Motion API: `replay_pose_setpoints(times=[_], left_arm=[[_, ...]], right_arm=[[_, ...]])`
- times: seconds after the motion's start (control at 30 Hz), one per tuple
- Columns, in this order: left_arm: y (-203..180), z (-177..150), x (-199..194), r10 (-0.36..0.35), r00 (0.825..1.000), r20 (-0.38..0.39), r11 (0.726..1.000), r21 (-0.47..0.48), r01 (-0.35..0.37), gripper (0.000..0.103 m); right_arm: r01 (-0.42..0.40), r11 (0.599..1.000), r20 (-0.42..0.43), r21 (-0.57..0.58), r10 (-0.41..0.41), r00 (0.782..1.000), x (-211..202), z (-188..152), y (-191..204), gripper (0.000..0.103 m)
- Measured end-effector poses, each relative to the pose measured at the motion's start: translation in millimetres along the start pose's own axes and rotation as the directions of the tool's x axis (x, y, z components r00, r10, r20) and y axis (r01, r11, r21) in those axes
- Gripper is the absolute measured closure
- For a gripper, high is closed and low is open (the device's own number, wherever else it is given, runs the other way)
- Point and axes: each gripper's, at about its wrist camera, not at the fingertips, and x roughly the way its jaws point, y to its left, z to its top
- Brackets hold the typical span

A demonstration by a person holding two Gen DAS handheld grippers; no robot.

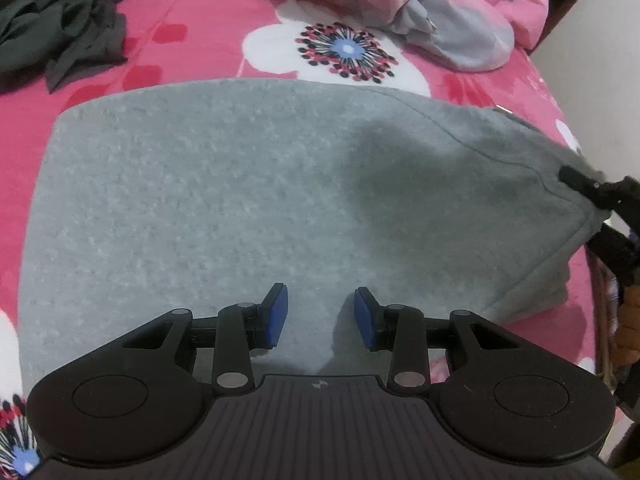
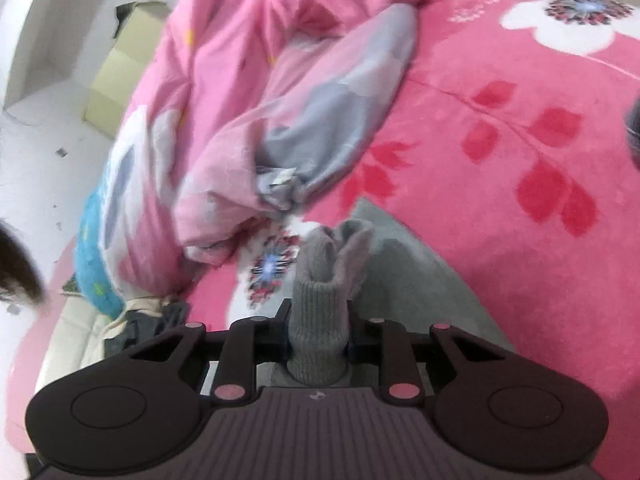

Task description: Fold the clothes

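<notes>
A grey knitted garment (image 1: 240, 200) lies spread flat on the pink floral bedspread (image 1: 200, 40). My left gripper (image 1: 321, 312) hovers over its near edge, open, with the blue pads (image 1: 280, 316) apart and nothing between them. At the garment's right corner my right gripper (image 1: 580, 184) pinches the fabric. In the right wrist view the right gripper (image 2: 318, 344) is shut on a bunched ribbed grey cuff (image 2: 316, 312), which stands up between the fingers and hides the pads. More of the grey garment (image 2: 420, 280) trails off behind it.
A heap of dark clothes (image 1: 60, 28) lies at the far left of the bed. A crumpled pink and grey quilt (image 1: 440, 8) fills the far right. The bed's edge runs along the right. On the floor beyond the bed stands a cardboard box (image 2: 116, 80).
</notes>
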Motion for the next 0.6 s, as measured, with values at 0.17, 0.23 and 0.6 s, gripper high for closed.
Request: replay_pose_setpoints(times=[0.17,0.23,0.6], left_arm=[[9,-7,5,0.004,1.0,-0.002,1.0,-0.006,-0.004,0.067],[12,-10,4,-0.004,1.0,0.001,1.0,-0.007,0.004,0.067],[19,-14,10,-0.039,0.999,0.017,0.999,-0.016,0.039,0.067]], right_arm=[[0.035,0.978,-0.033,0.208,-0.029,0.999,9,-16,-58,0.078],[0.04,0.99,-0.028,0.136,-0.036,0.999,7,-13,-49,0.076],[0.199,0.964,0.081,-0.179,-0.187,0.979,-40,34,6,0.062]])
